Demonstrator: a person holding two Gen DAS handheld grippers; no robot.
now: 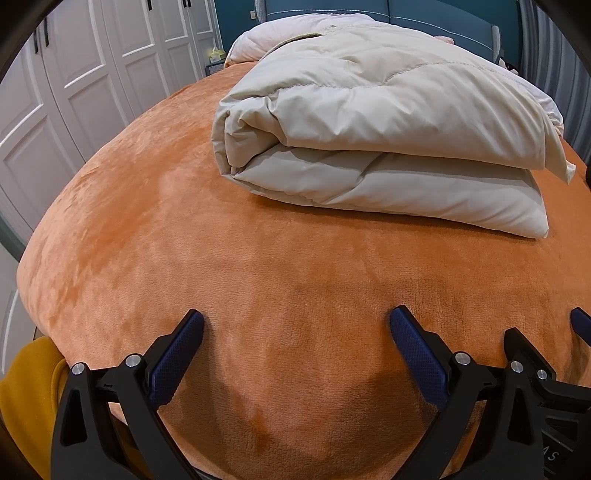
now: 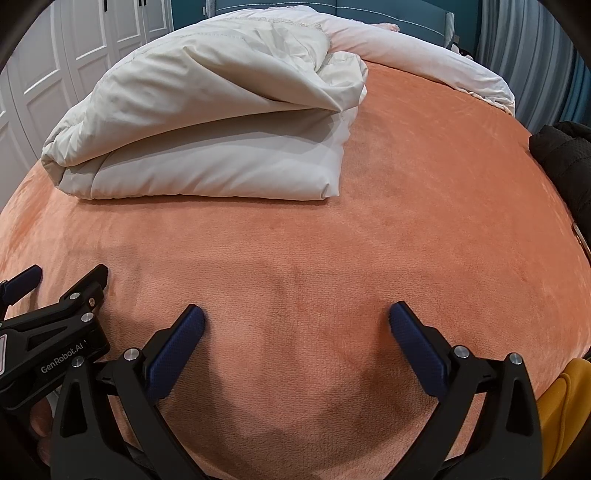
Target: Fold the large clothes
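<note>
So the bed (image 1: pixel 184 258) takes up pretty much everything here, covered in a fuzzy orange blanket (image 2: pixel 406 240) that looks smooth across the near half. Behind it on the left side there's a run of white wardrobe doors (image 1: pixel 92 74), and a blue headboard (image 1: pixel 424 18) at the far end.

Sitting on the blanket toward the far left part of the bed is the cream puffy coat (image 1: pixel 369 129), folded over on itself into a thick bundle, top layer lying on the bottom one, with the rolled edge on its left. Beyond it, up by the headboard, there's a pale pink duvet (image 2: pixel 424 62) bunched across the bed.

On the right edge of the bed, seen from the right wrist view, there's a black quilted garment (image 2: pixel 561 158), well apart from the coat.

Both tools are near the foot of the bed, side by side and well short of the coat. The left tool (image 1: pixel 297 325) has its jaws spread wide with nothing between them, just orange blanket below. Same deal with the right tool (image 2: pixel 297 321), wide apart and holding nothing.

A bit of mustard-yellow sleeve (image 1: pixel 33 387) shows at the bottom corner.
</note>
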